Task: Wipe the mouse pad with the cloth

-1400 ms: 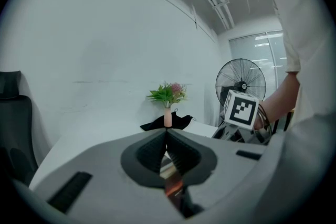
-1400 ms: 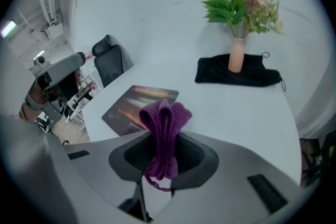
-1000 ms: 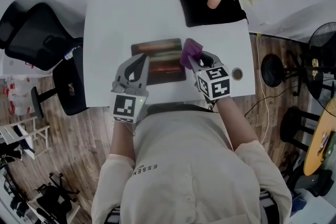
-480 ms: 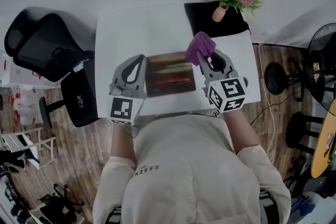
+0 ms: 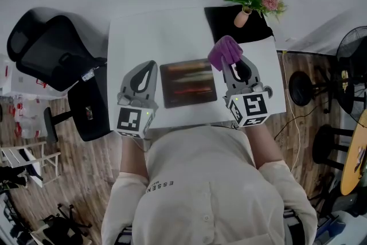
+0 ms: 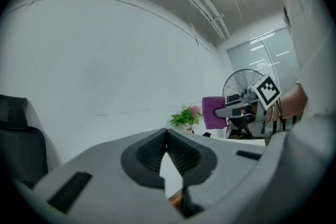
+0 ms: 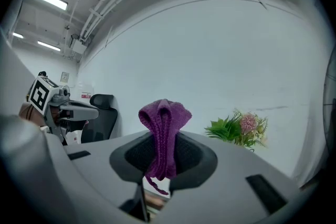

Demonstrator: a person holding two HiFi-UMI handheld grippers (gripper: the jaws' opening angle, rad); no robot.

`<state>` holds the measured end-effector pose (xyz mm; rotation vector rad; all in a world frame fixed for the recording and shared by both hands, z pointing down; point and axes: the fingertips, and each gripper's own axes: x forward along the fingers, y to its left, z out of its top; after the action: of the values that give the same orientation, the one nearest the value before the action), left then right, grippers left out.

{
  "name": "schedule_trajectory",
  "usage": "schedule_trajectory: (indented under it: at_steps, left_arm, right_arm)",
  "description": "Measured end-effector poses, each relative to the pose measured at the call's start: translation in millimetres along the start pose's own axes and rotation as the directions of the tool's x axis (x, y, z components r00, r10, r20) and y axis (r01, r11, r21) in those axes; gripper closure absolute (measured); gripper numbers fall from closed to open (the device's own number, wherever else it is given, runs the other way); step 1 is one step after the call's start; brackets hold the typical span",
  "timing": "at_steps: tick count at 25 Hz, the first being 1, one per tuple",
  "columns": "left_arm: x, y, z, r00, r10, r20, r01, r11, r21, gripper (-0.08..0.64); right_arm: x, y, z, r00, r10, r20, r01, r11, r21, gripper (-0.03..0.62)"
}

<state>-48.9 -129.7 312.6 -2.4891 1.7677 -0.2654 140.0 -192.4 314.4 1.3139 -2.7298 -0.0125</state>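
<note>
With your right gripper clamped on one fold of the cloth over the mouse pad near the table's front edge, and your left gripper closed empty, a hard wipe could drag the loose pad.

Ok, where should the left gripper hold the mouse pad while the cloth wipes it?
Probably its left edge, coming in from the left: the mouse pad lies flat on the table, that edge faces the left gripper, and the right gripper holds the cloth at its right.
</note>
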Motion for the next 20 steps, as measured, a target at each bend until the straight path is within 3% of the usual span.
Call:
schedule_trajectory:
  at_steps: [20]
  left_arm:
    - [-5.2, -8.3, 5.1, 1.0, 0.009, -0.025, -0.008, 0.999, 0.032, 0.558]
  right_arm:
    - [-2.0, -2.5, 7.0, 1.0, -0.001, 0.02, 0.001, 1.0, -0.01, 0.506]
